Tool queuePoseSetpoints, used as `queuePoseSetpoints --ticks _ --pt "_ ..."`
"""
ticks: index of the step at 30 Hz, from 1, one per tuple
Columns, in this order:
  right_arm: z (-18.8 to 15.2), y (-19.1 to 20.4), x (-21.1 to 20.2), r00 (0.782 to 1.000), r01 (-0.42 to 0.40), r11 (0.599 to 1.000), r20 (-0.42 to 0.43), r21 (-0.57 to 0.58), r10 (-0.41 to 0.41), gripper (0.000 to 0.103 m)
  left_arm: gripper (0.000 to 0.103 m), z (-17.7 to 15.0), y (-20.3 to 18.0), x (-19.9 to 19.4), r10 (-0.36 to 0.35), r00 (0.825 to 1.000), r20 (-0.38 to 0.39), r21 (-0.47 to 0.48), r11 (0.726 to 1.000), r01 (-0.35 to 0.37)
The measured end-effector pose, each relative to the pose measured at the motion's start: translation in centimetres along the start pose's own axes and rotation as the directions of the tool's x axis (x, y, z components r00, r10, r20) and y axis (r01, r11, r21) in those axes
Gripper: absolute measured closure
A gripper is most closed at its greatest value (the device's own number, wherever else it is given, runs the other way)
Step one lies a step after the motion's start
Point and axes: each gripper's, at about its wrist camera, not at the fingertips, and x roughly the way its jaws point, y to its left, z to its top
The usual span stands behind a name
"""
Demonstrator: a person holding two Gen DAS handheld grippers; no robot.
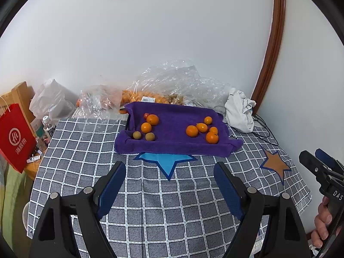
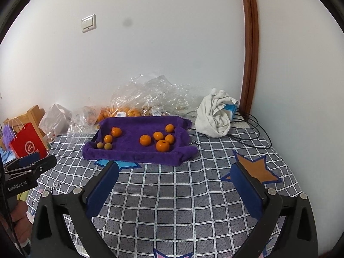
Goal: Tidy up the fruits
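Fruit (image 1: 137, 95) blurred inside crinkled bags (image 1: 172, 81)

Fruits (image 1: 192, 131) on towel-lined tray (image 1: 176, 145), two groups left and right; plastic bags (image 1: 172, 81) behind tray.

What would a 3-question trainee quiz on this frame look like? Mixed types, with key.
1. True or false: the left gripper holds a fruit.
2. The five-orange cluster lies on which side of the purple towel, seen from the wrist cameras? A) left B) right C) off it
3. Fill in: the two brownish fruits sit near the towel's front-____ corner.

Key: 1 false, both the left gripper and the right gripper have jaws open and empty. 2 B. 3 left.
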Motion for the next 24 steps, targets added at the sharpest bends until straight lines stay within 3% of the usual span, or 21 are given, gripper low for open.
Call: queuePoseSetpoints --ticks 24 --pt "-0.47 -0.30 -0.27 1.000 0.000 1.000 -0.003 0.012 0.000 0.001 0.020 -0.19 -0.19 -0.09 0.001 1.000 0.005 -0.001 1.000 -0.001"
